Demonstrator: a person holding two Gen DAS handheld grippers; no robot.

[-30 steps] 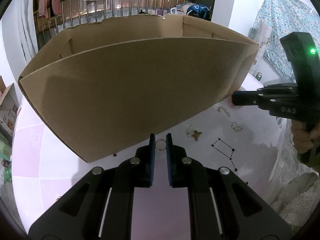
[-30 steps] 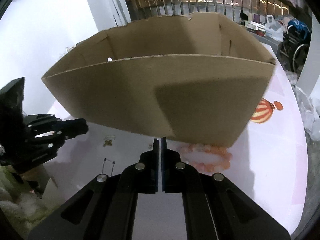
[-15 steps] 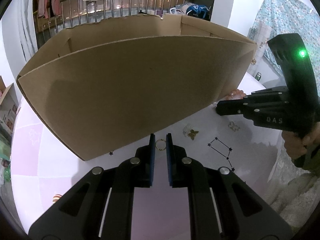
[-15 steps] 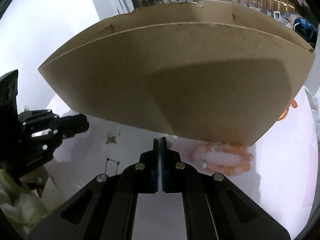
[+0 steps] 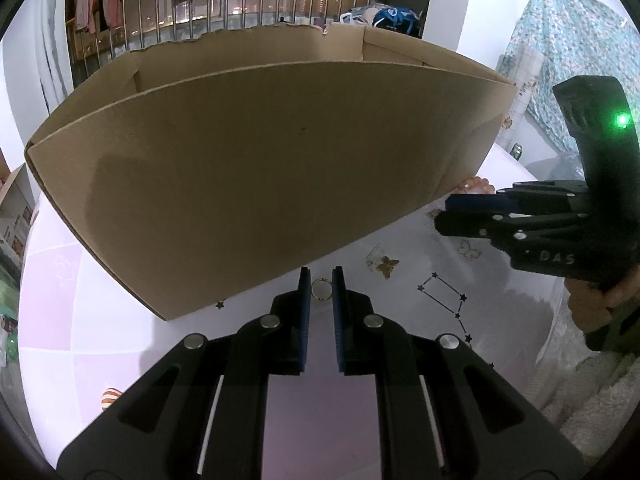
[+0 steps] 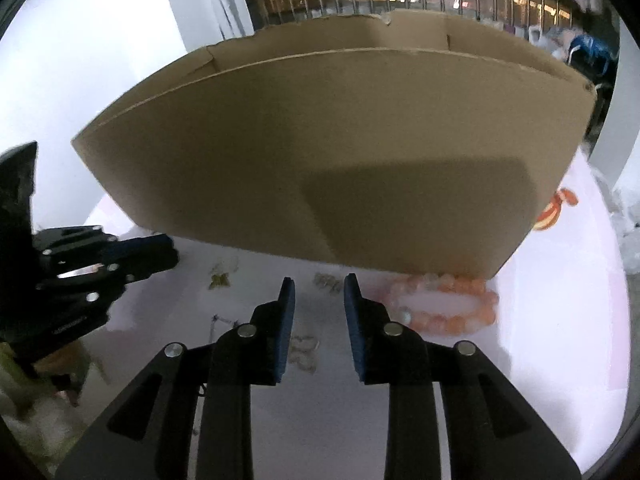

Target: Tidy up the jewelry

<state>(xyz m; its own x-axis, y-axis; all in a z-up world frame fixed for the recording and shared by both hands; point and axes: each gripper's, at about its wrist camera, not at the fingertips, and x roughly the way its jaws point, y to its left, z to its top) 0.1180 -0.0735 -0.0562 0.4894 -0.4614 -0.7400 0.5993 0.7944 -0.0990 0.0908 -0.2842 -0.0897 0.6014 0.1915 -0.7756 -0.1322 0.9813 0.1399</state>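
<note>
A big open cardboard box [image 5: 260,168] stands on the pale table; it also fills the right wrist view [image 6: 340,152]. My left gripper [image 5: 320,280] is slightly open, its tips on either side of a small gold ring [image 5: 321,291] lying on the table near the box's corner. A gold butterfly hair clip [image 5: 384,262] lies to its right. My right gripper [image 6: 318,286] is open above the table, with a small clip [image 6: 328,282] just ahead and an orange bead bracelet [image 6: 444,308] to its right against the box.
The table cloth [image 5: 520,312] has printed stars, butterflies and constellation lines. The right gripper's body [image 5: 560,216] shows at the right of the left wrist view, the left gripper's [image 6: 80,264] at the left of the right wrist view. A railing with hanging clothes [image 5: 240,4] stands behind.
My right gripper has opened from shut and moved closer to the box and bracelet. My left gripper has stayed around the ring with the same small gap.
</note>
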